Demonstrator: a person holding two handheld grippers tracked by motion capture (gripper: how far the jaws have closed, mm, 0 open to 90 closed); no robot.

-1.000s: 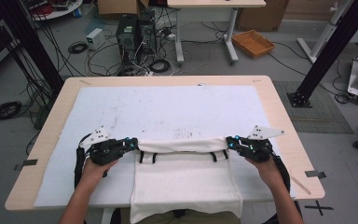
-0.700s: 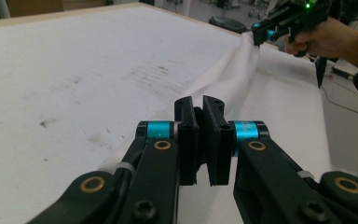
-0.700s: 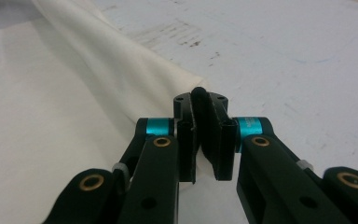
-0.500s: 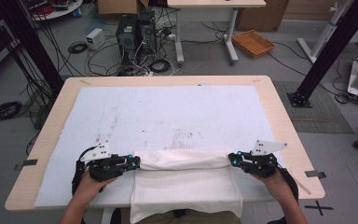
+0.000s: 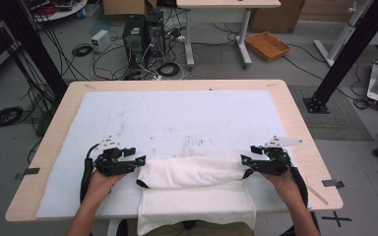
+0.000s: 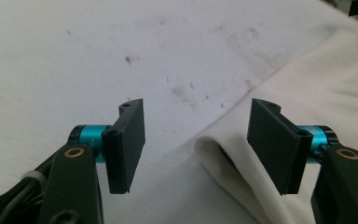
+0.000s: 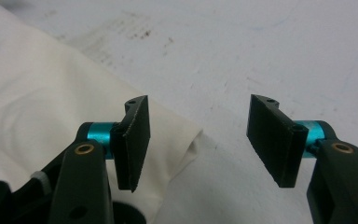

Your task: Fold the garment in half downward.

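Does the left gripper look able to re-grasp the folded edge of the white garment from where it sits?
Probably yes: the left gripper has just opened, and the white garment has its fold's end lying between the jaws, nothing blocking.

We are looking at a white garment (image 5: 197,189) lying folded on the table (image 5: 300,132), near the table's front edge and about midway along it. Its upper layer is forming a soft rolled band (image 5: 192,172) running side to side, with rounded ends; a dark trim is showing at the band's left end. The lower layer is lying flat beneath it and is hanging over the table's front edge. The cloth is resting slack.
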